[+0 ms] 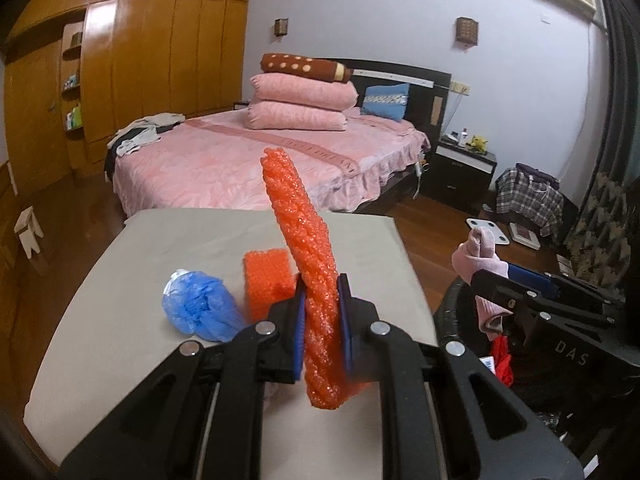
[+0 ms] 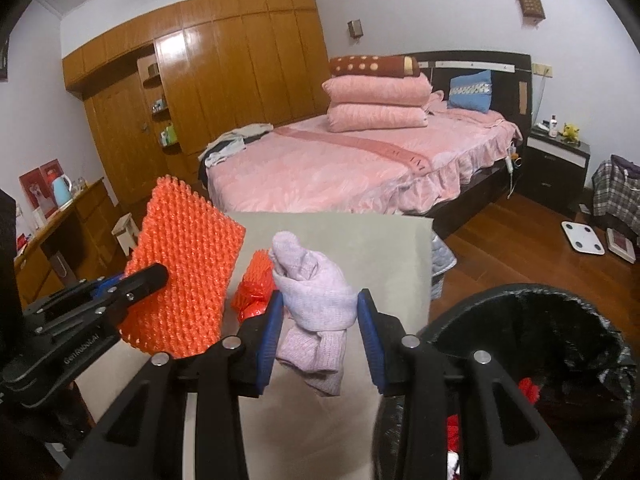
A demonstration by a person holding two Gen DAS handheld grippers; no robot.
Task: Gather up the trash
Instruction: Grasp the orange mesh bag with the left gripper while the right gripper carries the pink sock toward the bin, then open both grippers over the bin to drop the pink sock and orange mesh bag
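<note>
My left gripper (image 1: 322, 300) is shut on an orange foam net sheet (image 1: 298, 224), held upright above the grey table (image 1: 160, 248); from the right wrist the same sheet (image 2: 184, 264) shows flat-on at the left. My right gripper (image 2: 320, 304) is shut on a knotted pink sock (image 2: 308, 280), lifted off the table beside a black-lined trash bin (image 2: 560, 340). The left wrist view shows that sock (image 1: 482, 254) at the right, over the bin (image 1: 452, 320). On the table lie a second orange foam net (image 1: 268, 280) and a crumpled blue plastic piece (image 1: 200, 308).
A pink bed (image 1: 240, 160) stands beyond the table, with a dark nightstand (image 1: 464, 168) to its right. A white scale (image 2: 582, 238) and a plaid bag (image 2: 616, 196) lie on the wooden floor at the right. At the left are a small stool (image 1: 28, 232) and a desk (image 2: 60, 220).
</note>
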